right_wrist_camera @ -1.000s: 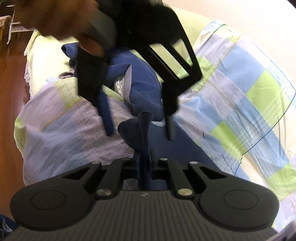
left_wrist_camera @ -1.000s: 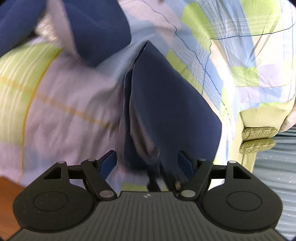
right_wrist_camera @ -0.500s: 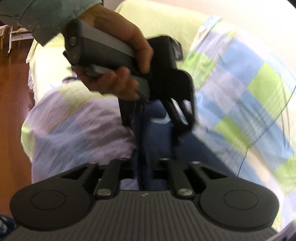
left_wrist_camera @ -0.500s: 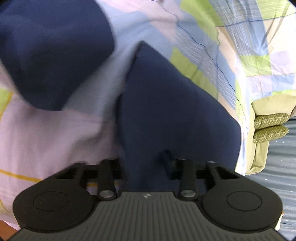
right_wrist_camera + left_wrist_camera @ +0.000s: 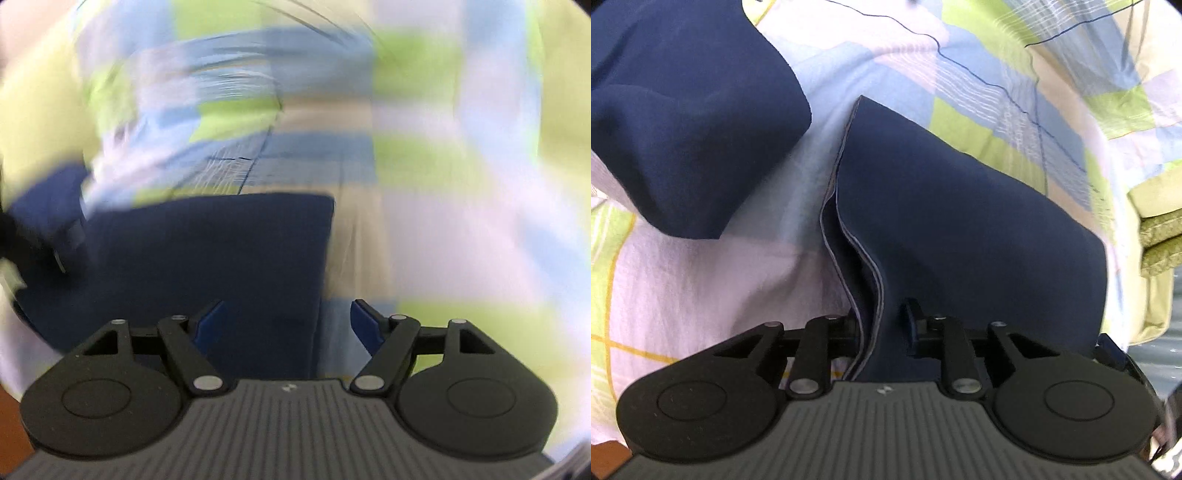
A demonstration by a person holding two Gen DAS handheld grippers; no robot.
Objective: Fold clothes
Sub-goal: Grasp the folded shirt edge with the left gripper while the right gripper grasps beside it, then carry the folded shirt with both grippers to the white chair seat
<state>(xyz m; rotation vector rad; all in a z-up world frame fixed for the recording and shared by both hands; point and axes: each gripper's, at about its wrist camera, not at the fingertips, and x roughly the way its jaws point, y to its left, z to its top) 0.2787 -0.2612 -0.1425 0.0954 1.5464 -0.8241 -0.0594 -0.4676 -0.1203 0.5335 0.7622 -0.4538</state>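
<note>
— What can't be made out in the right wrist view?
— Nearly all of it is smeared. The checked blue, green and white bed cover (image 5: 424,147) is streaks, and a dark shape at the left edge (image 5: 22,240) is blurred and cut off.
— And the left wrist view?
— The left gripper (image 5: 882,325) has its left finger buried behind the dark navy cloth garment (image 5: 960,221). The second navy bundle (image 5: 683,110) runs out past the top and left edges.
</note>
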